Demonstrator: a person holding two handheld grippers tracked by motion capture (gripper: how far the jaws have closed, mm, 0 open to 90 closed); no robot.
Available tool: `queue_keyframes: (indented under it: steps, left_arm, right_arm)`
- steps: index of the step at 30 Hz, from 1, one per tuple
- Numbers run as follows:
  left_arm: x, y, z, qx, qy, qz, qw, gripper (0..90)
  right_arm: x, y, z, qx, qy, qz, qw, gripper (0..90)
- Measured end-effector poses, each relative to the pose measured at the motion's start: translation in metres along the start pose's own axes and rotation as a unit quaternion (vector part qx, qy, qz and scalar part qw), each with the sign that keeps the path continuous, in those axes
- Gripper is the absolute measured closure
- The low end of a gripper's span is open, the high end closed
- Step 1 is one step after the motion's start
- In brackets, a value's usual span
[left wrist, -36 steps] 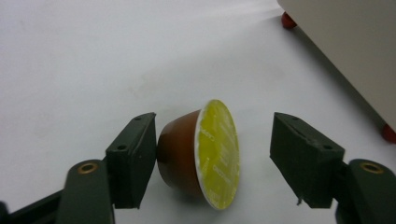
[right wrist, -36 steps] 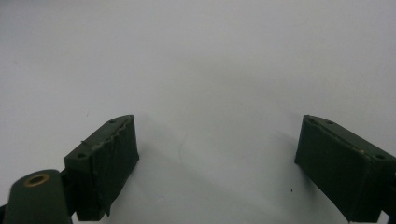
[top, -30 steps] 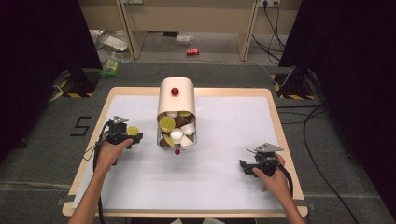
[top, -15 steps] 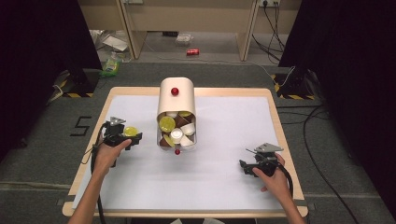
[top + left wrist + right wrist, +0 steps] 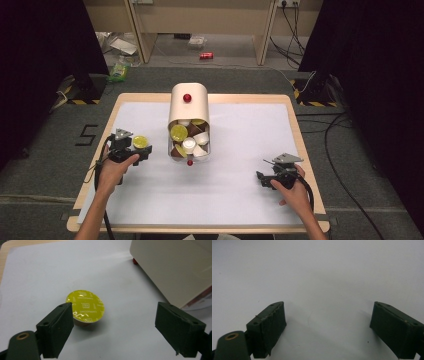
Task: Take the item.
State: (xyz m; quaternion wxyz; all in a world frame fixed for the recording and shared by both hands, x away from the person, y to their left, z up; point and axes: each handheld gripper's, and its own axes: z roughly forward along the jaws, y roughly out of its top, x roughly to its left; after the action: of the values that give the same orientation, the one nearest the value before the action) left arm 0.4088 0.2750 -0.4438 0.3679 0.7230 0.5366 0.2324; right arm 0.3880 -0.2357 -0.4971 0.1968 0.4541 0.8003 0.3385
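I am holding my left gripper (image 5: 142, 152) over the white sheet near the left edge of the desk (image 5: 240, 98), and its jaws are standing wide apart after just having been opening, with nothing pressed between them. In the left gripper view the yellow-lidded capsule (image 5: 85, 305) is sitting upright on the sheet by itself, its foil lid facing up, lying just past the tip of the jaw at the left of that view and well clear of the other jaw. In the high view that same capsule (image 5: 140, 142) is resting just beside my gripper's tip, between it and the cream container (image 5: 189, 104). The container is lying on its side in the middle of the desk, its red knob (image 5: 187, 97) pointing up and its open mouth facing my edge, with a heap of capsules (image 5: 190, 140) in yellow, white and brown spilling at the mouth. I am keeping my right gripper (image 5: 261, 178) low over the bare sheet near the right edge, close to my front corner, its jaws also spread wide with nothing between them.
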Motion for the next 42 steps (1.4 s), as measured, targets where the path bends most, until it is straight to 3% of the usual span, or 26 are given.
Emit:
queue_keyframes:
  steps: [14, 27, 42]
  left_arm:
    - [-0.021, -0.011, -0.019, -0.02, -0.021, 0.014, 0.9995, 15.3]
    - [-0.024, -0.027, -0.028, -0.025, -0.024, 0.014, 0.9993, 15.3]
    - [-0.03, -0.048, -0.024, -0.026, -0.029, 0.011, 0.9992, 15.3]
  right_arm:
    - [0.0, 0.0, 0.0, 0.0, 0.0, -0.001, 1.0, 13.2]
    - [0.0, 0.0, 0.0, 0.0, 0.0, 0.0, 1.0, 13.1]
    - [0.0, 0.0, 0.0, 0.0, 0.0, 0.001, 1.0, 13.1]
